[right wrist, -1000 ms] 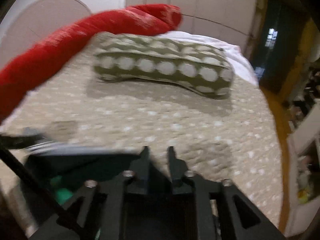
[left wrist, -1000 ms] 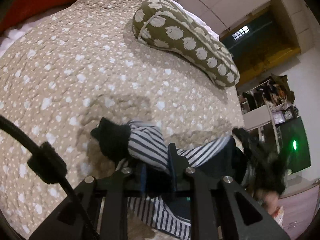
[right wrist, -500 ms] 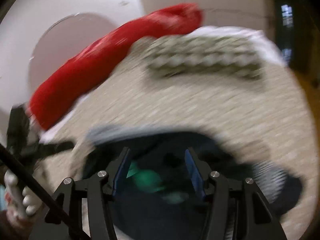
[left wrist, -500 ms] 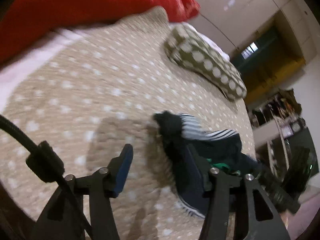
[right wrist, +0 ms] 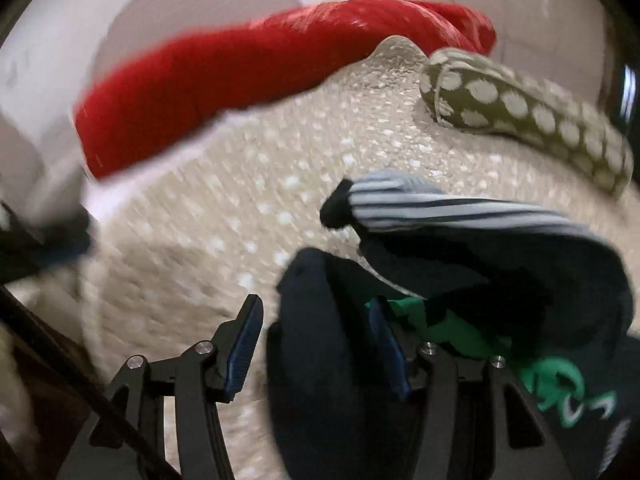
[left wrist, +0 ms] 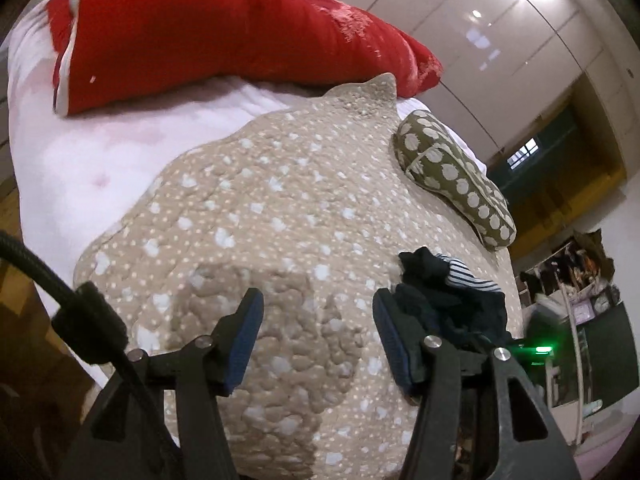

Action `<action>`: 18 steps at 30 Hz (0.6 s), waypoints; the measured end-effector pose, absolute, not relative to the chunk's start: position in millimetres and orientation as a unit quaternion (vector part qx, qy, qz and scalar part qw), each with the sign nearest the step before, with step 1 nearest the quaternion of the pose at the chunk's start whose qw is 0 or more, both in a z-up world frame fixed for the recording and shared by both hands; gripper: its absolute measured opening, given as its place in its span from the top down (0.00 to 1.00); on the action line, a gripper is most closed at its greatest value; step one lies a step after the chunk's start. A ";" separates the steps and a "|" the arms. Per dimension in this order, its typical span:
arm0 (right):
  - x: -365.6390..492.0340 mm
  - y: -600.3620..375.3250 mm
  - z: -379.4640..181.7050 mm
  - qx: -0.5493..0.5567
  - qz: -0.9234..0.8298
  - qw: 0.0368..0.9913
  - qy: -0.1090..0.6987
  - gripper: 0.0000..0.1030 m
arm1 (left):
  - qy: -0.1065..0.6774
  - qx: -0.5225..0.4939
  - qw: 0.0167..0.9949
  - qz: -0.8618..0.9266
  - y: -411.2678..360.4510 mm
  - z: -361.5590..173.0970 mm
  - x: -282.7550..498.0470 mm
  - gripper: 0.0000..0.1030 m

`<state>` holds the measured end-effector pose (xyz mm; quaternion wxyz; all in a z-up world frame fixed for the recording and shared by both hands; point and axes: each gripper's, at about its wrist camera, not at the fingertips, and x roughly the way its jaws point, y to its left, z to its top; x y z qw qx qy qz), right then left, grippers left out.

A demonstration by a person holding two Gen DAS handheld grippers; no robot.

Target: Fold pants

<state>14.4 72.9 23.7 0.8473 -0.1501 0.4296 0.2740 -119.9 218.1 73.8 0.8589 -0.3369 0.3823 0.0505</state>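
Observation:
The pants (right wrist: 460, 276) are a dark navy bundle with a white-striped leg and a green print, lying crumpled on the beige dotted quilt (left wrist: 280, 208). In the left wrist view the pants (left wrist: 452, 304) lie just right of my right finger. My left gripper (left wrist: 318, 336) is open and empty over bare quilt. My right gripper (right wrist: 316, 344) is open; a dark fold of the pants lies between and in front of its fingers, not pinched. That view is blurred.
An olive pillow with pale dots (left wrist: 452, 176) lies at the far right of the bed. A long red cushion (left wrist: 200, 28) and white sheet (left wrist: 80, 152) lie at the head. Shelves and a green light (left wrist: 540, 348) stand beyond the bed's right edge.
Both grippers were shut a second ago, the left on the striped pants; both have opened and let go. The left has drawn back and left, so the pants now lie to its right.

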 end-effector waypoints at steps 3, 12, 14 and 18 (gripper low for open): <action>25.7 52.3 34.4 -0.041 0.302 0.835 0.458 0.86 | 0.384 -0.350 0.853 0.043 224.5 69.0 -122.7 0.46; 26.2 26.1 55.2 0.122 0.451 0.730 0.498 0.34 | 0.374 -0.369 0.850 0.038 233.2 60.8 -123.5 0.46; 32.5 25.6 63.1 0.112 0.424 0.758 0.483 0.35 | 0.375 -0.374 0.847 0.038 234.7 58.0 -123.0 0.46; 67.3 28.9 62.1 0.081 0.348 0.799 0.484 0.46 | 0.372 -0.374 0.848 0.040 237.6 55.9 -122.9 0.46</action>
